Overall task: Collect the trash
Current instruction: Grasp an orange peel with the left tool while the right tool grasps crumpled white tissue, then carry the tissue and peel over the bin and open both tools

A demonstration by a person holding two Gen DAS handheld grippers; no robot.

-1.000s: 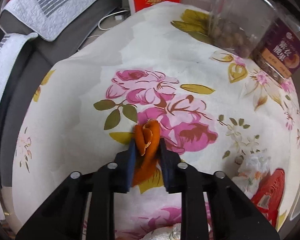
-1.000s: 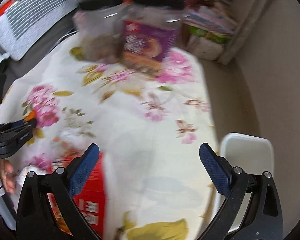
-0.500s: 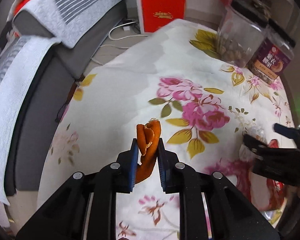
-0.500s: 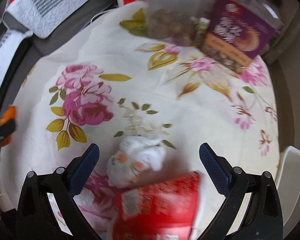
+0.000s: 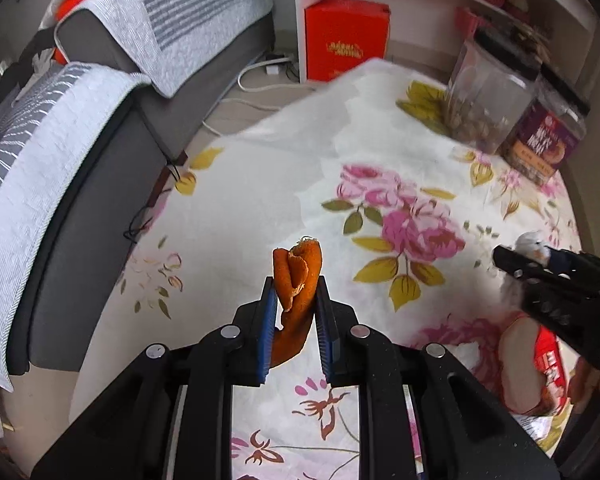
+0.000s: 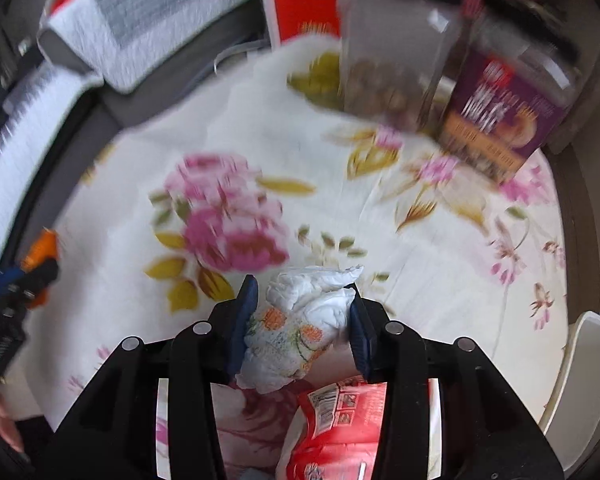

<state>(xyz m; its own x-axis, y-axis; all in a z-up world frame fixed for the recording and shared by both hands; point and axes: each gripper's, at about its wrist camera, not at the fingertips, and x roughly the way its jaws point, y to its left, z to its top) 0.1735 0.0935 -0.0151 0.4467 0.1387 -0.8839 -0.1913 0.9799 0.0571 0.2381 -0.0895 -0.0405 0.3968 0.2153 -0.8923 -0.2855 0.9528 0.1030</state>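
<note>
My left gripper point(image 5: 296, 286) is shut on a curled orange peel point(image 5: 298, 270) and holds it above the floral tablecloth point(image 5: 260, 184). My right gripper point(image 6: 302, 294) is shut on a crumpled white tissue point(image 6: 300, 320) with an orange flower print, just above the cloth. A red snack wrapper point(image 6: 340, 428) lies under the right gripper; it also shows in the left wrist view point(image 5: 548, 364). In the left wrist view the right gripper point(image 5: 512, 258) is at the right edge with the tissue point(image 5: 534, 245) at its tip.
Two clear jars point(image 5: 488, 104) with dark lids stand at the far right of the table, one with a purple label point(image 6: 496, 120). A grey sofa point(image 5: 72, 168) with striped covers is to the left. A red box point(image 5: 346, 36) stands on the floor. A white bin rim point(image 6: 588, 380) shows at right.
My left gripper has risen and pulled back with the peel. My right gripper has swung left over the tissue and closed on it.
</note>
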